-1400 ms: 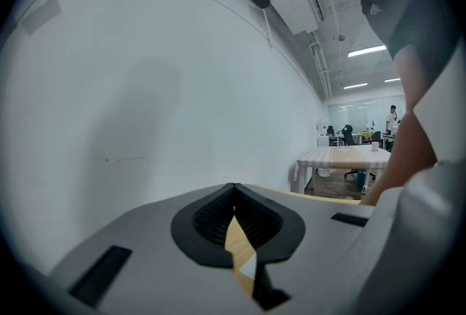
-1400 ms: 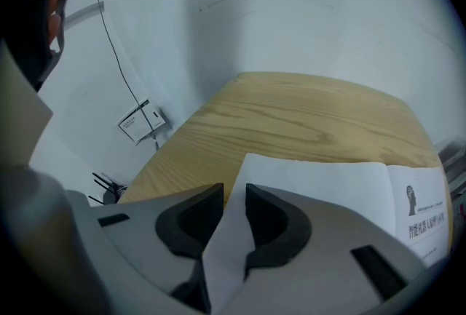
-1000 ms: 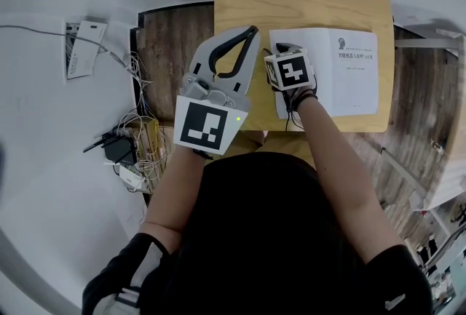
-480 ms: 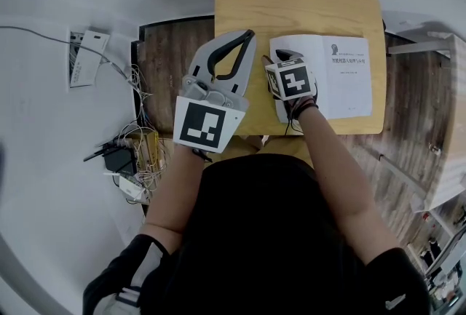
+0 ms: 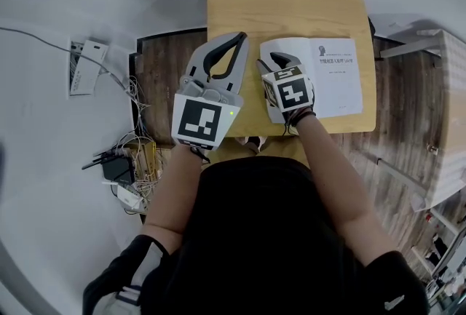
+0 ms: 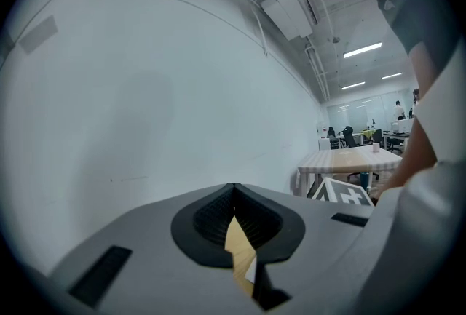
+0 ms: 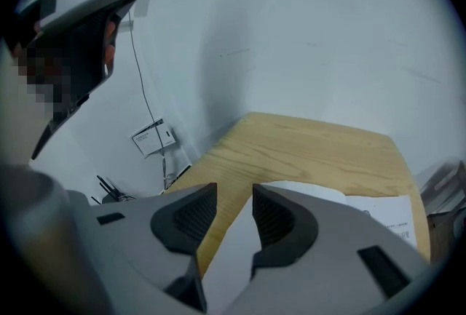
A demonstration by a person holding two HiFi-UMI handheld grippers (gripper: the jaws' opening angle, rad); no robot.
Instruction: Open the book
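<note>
A white book point(image 5: 331, 81) lies flat on the right half of the wooden table point(image 5: 277, 1), with small print showing near its right side. My right gripper point(image 5: 273, 59) hovers over the book's left edge, its jaws a narrow gap apart and nothing gripped. In the right gripper view the gripper point(image 7: 234, 190) looks down at the book's white sheet point(image 7: 378, 212), whose near left part bulges up slightly, and at the table point(image 7: 306, 146). My left gripper point(image 5: 239, 38) is shut and empty, at the table's left edge, left of the book. The left gripper view shows the gripper point(image 6: 233, 188) pointing at a white wall.
A tangle of cables and power adapters point(image 5: 135, 153) lies on the floor left of the table, near a white card point(image 5: 84, 59). Dark wood flooring point(image 5: 164, 44) runs beside the table. White furniture point(image 5: 437, 88) stands at the right. A distant office table point(image 6: 357, 161) shows at right.
The head view has shifted, so table and book sit lower and further left in it. Both grippers keep about the same places relative to the book.
</note>
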